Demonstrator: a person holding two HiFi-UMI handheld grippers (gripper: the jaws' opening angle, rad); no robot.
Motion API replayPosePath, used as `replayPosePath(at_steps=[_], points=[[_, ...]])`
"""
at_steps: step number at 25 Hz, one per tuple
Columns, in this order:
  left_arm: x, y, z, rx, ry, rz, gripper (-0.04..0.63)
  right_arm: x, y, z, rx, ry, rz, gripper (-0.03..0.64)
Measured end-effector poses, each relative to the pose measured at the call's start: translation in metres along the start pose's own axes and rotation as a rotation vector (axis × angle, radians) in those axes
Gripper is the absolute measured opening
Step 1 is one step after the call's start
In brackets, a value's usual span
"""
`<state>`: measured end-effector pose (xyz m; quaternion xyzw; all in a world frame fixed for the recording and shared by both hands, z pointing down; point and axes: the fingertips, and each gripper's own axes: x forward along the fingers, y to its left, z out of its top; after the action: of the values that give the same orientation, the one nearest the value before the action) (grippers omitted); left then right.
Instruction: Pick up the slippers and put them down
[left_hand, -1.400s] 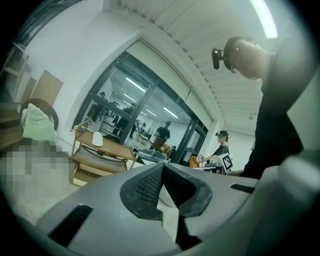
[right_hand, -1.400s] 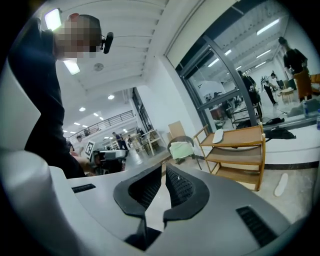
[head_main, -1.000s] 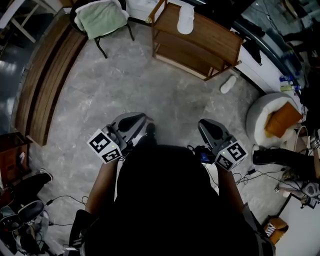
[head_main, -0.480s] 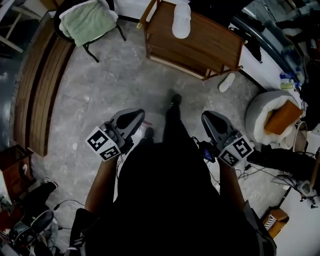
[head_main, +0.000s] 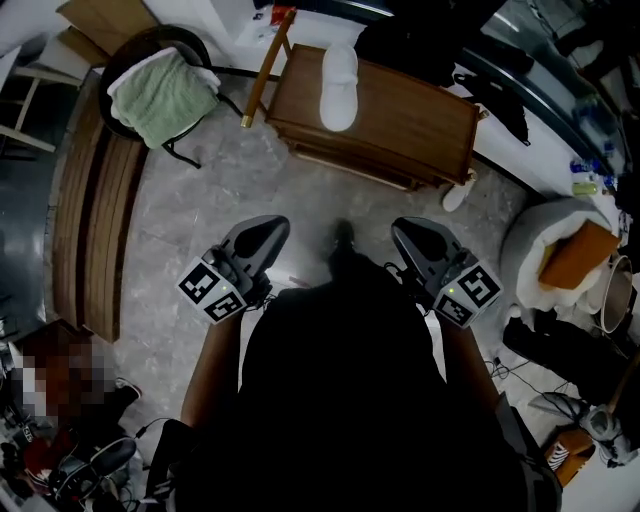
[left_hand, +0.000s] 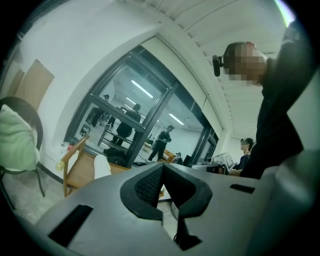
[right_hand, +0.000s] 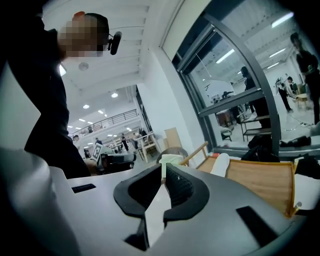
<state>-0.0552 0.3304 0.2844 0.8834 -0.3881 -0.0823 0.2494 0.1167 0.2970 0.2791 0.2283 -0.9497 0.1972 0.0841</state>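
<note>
**Position of items.** Neither slipper is judged to have been picked up yet. One white fabric slipper (head_main: 338, 72) lies lengthwise on top of the brown wooden surface (head_main: 410, 110), toward its left end. A second white slipper (head_main: 457, 193) lies on the grey stone floor (head_main: 290, 170), just beside the surface's right corner and partly hidden by it.

**Grippers.** The left gripper (head_main: 272, 228) and the right gripper (head_main: 404, 228) are held side by side in front of the person, well apart from either slipper. The jaws of each gripper stand together at the tips, and nothing is clamped between them.

**Step in hand.** This is judged to be the approach.
- The jaws should be parted before the surface is reached.
- The slipper's upper edge should be taken between the pads; the flat sole should not be pressed from above.
- The soft fabric is expected to flex, so a grip near the opening is advised.
- The second white slipper will call for a low reach past the surface's corner.

**Differences between views.**
- The second white slipper is shown by the head view only and is not taken in by either gripper view.
- The meeting of the jaw tips is shown only by the gripper views. From above, only the grey housings and marker cubes are seen.
- How far the grippers stand from the surface can be judged from the head view alone.
</note>
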Motion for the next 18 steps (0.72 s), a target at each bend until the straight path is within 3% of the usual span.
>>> replayPosePath(at_steps=[5,9,14,18], points=[[0.054,0.012,0.022,0.073,0.037,0.018,0.009,0.019,-0.058,0.022,0.018,-0.013,0.036,0.035],[0.070,0.028,0.032,0.076,0.050,0.030,0.009,0.039,-0.084,0.035,0.027,-0.013,0.059,0.035],[0.082,0.077,0.047,0.041,0.055,0.037,0.009,0.075,-0.108,0.044,0.039,0.001,0.046,0.035],[0.088,0.135,0.082,0.069,0.046,0.035,0.009,0.108,-0.128,0.055,0.074,-0.003,-0.002,0.035]])
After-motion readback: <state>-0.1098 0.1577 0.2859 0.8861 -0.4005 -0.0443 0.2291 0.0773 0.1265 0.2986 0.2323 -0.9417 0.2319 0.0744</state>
